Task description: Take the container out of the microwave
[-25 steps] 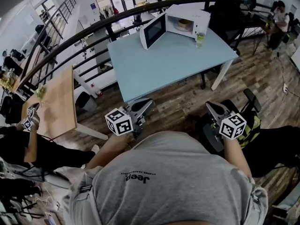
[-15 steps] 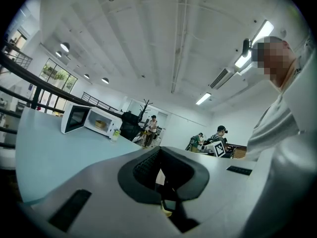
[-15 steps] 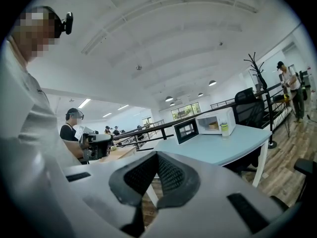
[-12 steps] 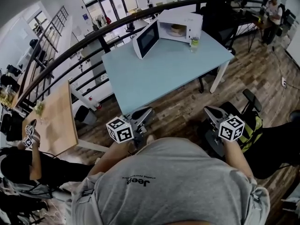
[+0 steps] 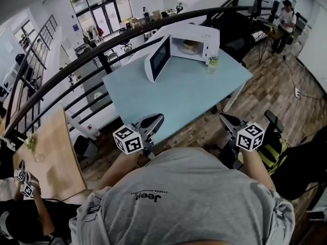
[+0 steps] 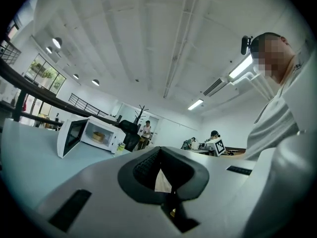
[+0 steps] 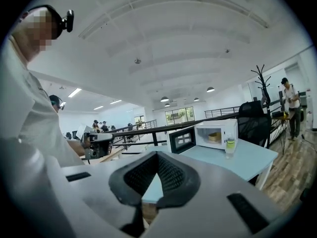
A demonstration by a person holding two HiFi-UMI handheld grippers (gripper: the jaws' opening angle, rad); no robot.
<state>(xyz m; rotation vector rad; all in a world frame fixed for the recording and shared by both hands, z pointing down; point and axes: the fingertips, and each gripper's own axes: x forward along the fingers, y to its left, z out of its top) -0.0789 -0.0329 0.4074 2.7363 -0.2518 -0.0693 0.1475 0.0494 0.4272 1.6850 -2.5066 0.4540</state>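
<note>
Head view looks down on a pale blue table (image 5: 179,98) with a white microwave (image 5: 196,37) standing at its far edge, toward the far right corner. The microwave's door (image 5: 158,58) hangs wide open to the left, and the container (image 5: 189,46), a small yellowish round tub, sits inside the cavity. A clear bottle (image 5: 212,63) with a green lid stands upright on the table just beside the microwave's front right corner.

The left tool (image 5: 153,120) is at the table's near edge, and the right tool (image 5: 228,121) is just off that edge, over the wooden floor (image 5: 271,91). Both are well apart from the microwave.

In the left gripper view the left tool's (image 6: 161,182) ribbed pads are pressed together with nothing between them; the microwave (image 6: 96,135) shows far across the table. In the right gripper view the right tool (image 7: 153,182) is likewise pressed together and empty, with the container (image 7: 215,137) visible through the open door and the bottle (image 7: 230,146) in front.
</note>
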